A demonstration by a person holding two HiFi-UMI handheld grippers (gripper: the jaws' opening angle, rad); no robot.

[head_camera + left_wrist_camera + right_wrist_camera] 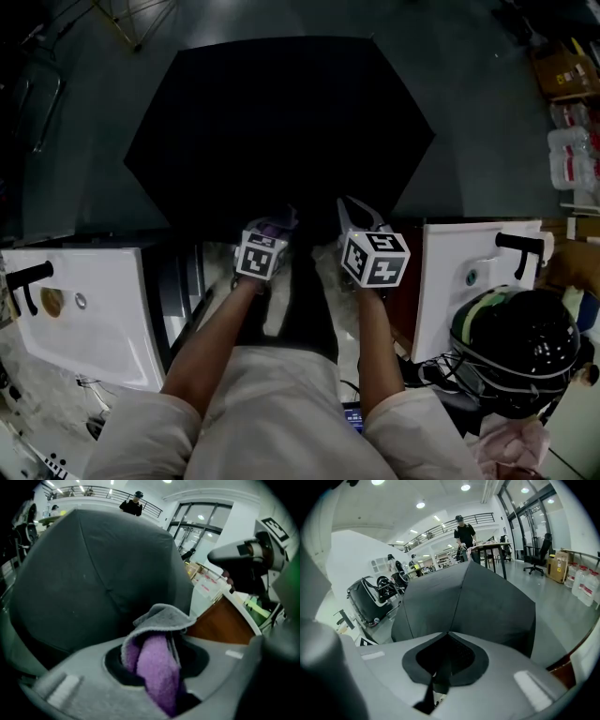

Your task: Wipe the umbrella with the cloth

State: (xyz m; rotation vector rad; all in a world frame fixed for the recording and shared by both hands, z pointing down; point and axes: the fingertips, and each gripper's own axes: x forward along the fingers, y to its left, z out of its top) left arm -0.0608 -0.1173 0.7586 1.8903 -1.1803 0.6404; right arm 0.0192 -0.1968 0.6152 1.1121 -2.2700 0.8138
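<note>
An open black umbrella (281, 122) lies on the grey floor ahead, its canopy filling the left gripper view (93, 583) and the right gripper view (478, 602). My left gripper (277, 225) is at the canopy's near edge, shut on a purple and grey cloth (274, 227) that bulges up between its jaws (157, 663). Just to the right, my right gripper (361, 214) also reaches the near edge. Its jaws meet at the tips (448, 634), shut on a narrow black strip of the umbrella (440, 677). The umbrella's handle is hidden.
White basins with black taps stand at the left (84, 309) and right (459, 281). A black helmet (520, 347) sits at the lower right. A cardboard box (562, 70) and water bottles (572, 159) are at the far right. A brown cabinet side (220, 625) is close by.
</note>
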